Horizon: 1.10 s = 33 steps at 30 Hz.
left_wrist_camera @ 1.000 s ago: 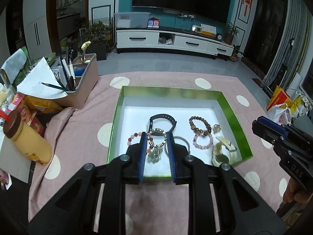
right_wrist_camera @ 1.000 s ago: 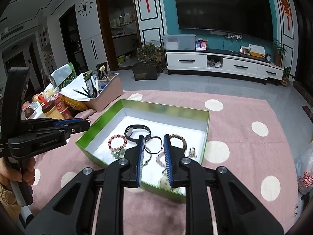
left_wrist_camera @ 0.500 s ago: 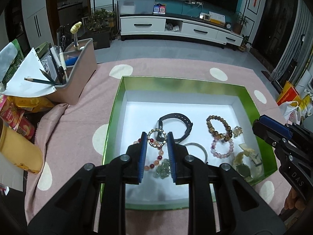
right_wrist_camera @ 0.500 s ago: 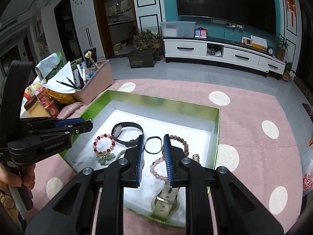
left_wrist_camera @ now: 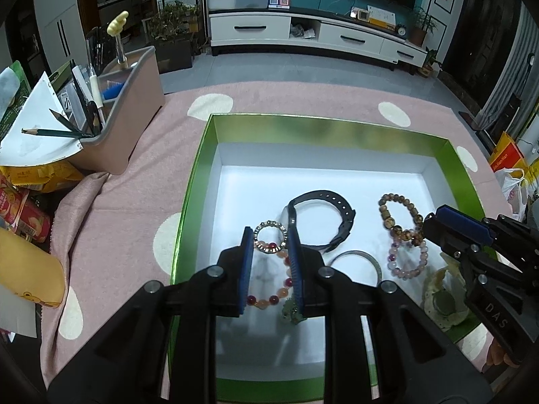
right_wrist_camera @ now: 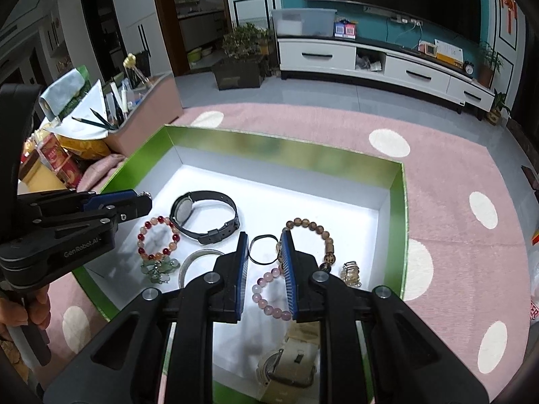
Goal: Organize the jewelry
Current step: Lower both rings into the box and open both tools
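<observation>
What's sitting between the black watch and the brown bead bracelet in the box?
In the right wrist view, a thin black ring lies on the white floor between the black watch and the brown bead bracelet, partly behind the right fingers.

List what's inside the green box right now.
Inside the green box: a black watch, red bead bracelet with a green charm, silver bangle, thin black ring, brown bead bracelet, pink bead bracelet, beige watch. The grippers cover parts of several.

"genrobot.ai" on left claw (right_wrist_camera: 134, 203); "das" on right claw (left_wrist_camera: 438, 224).
</observation>
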Available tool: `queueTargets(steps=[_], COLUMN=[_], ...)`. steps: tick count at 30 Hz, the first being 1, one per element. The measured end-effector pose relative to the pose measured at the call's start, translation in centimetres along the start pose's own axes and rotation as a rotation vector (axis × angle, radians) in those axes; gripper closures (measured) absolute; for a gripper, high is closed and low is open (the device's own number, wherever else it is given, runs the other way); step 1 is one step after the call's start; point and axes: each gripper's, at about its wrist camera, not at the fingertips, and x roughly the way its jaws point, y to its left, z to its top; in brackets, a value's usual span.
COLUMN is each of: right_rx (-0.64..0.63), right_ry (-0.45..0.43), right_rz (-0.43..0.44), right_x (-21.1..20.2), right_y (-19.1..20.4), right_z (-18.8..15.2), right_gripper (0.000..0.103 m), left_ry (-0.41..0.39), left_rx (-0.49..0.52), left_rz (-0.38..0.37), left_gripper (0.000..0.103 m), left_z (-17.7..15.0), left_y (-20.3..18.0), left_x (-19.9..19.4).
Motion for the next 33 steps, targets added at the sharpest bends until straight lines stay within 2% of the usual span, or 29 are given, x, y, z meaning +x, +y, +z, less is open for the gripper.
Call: queueTargets(steps=[6, 19, 21, 26, 28, 29, 33], right_rx=[0.005, 0.009, 0.007, 0.007, 0.009, 0.010, 0.016], right_ry=[0.041, 0.057, 0.055, 0.049, 0.047, 0.045, 0.040], right_rz=[-0.011, -0.029, -0.036, -0.047, -0.054, -0.061, -0.085], right_x=[1.1, 1.6, 1.5, 0.8, 0.3, 0.0, -1.4], right_y=[0.1, -0.1, -0.1, -0.2, -0.4, -0.5, -1.2], right_z=[-0.1, -0.2, -0.2, -0.2, -0.2, -0.2, -0.3], right_gripper=[0.083, 0.083, 0.083, 0.081, 0.068, 0.064, 0.044], left_ry=[0.035, 0.032, 0.034, 0.034, 0.032, 0.033, 0.027], left_rx=[-0.006, 0.010, 0.016, 0.024, 0.027, 0.028, 0.037], left_rz=[0.017, 0.027, 0.027, 0.029, 0.030, 0.030, 0.039], left_gripper=[0.082, 0.081, 0.077, 0.054, 0.050, 0.043, 0.027], left_z=[-0.2, -0.1, 0.0, 0.1, 0.2, 0.2, 0.3], left_y=[0.1, -0.4, -0.6, -0.8, -0.9, -0.9, -1.1], left_x=[1.2, 1.2, 1.2, 0.8, 0.4, 0.2, -0.9])
